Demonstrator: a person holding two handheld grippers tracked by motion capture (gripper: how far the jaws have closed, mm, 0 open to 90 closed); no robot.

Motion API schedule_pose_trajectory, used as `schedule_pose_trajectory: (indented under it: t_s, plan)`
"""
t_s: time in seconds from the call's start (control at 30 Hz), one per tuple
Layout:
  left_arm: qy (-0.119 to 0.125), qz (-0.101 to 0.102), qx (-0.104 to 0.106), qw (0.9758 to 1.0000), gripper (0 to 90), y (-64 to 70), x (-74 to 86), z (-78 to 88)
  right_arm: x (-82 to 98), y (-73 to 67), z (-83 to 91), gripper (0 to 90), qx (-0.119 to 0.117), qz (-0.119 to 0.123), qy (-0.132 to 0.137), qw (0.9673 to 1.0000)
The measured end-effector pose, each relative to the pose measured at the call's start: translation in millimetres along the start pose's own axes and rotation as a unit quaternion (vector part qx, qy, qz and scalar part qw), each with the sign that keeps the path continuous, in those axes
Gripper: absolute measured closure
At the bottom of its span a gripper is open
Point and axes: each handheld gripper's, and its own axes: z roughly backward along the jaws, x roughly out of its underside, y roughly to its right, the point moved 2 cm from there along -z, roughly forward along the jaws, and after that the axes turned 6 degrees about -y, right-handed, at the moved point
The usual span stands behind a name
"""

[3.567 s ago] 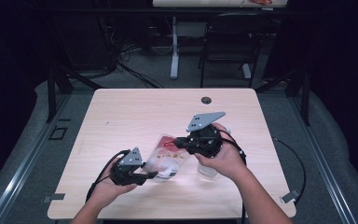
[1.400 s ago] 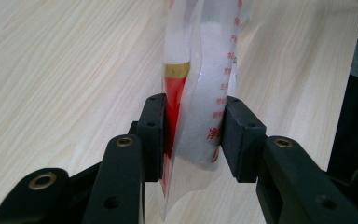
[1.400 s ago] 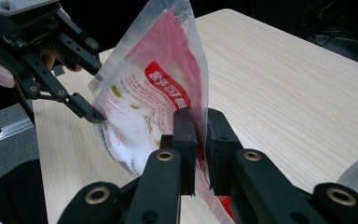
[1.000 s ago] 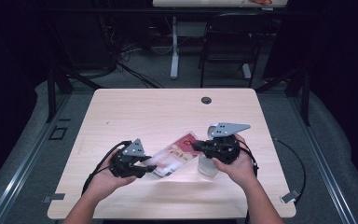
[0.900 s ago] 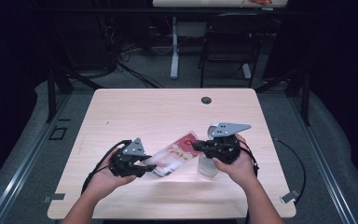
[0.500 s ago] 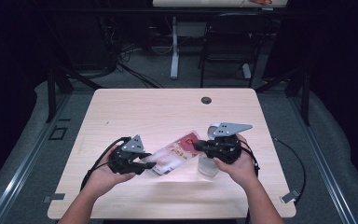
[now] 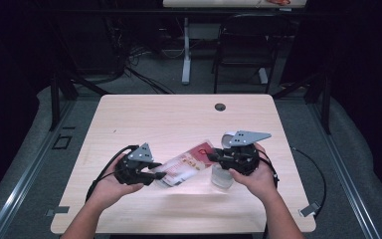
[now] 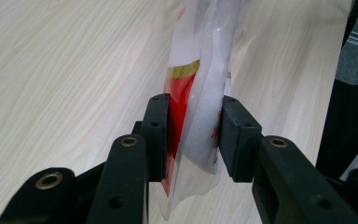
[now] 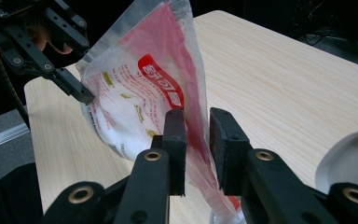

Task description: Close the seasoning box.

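A clear plastic bag [image 7: 184, 167] with red and white print and white powder inside hangs tilted above the table [image 7: 179, 114], stretched between both grippers. My left gripper [image 7: 160, 175] is shut on its lower, bulging end; in the left gripper view [image 8: 193, 135] both pads press the bag [image 8: 205, 56]. My right gripper [image 7: 211, 157] is at the bag's upper red end. Its jaws have just been opening, and in the right gripper view [image 9: 196, 140] the thin red edge of the bag [image 9: 135, 93] passes through a gap between the pads.
A clear cup [image 7: 222, 177] stands on the table just under my right gripper, its white rim [image 9: 349, 158] at the right edge of the right gripper view. A round cable hole [image 7: 220, 106] is near the far edge. A chair [image 7: 243, 50] stands beyond the table.
Since the oldest frame my right hand has shifted right and toward me, and the bag has been drawn out between the grippers. Over the last second both hands kept still.
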Motion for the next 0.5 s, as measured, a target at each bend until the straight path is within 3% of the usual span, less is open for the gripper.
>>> schedule_pose_trajectory:
  t_s: [0.2,0.5]
  plan:
    - [-0.001,0.001,0.002,1.0,66.7,-1.2,-0.3,0.4,0.6,3.1,6.1,77.5,-0.001,-0.006,0.006,1.0]
    - [-0.001,0.0,0.002,1.0,67.2,-2.3,-2.7,2.9,2.5,4.5,8.8,87.9,0.003,0.001,-0.001,1.0]
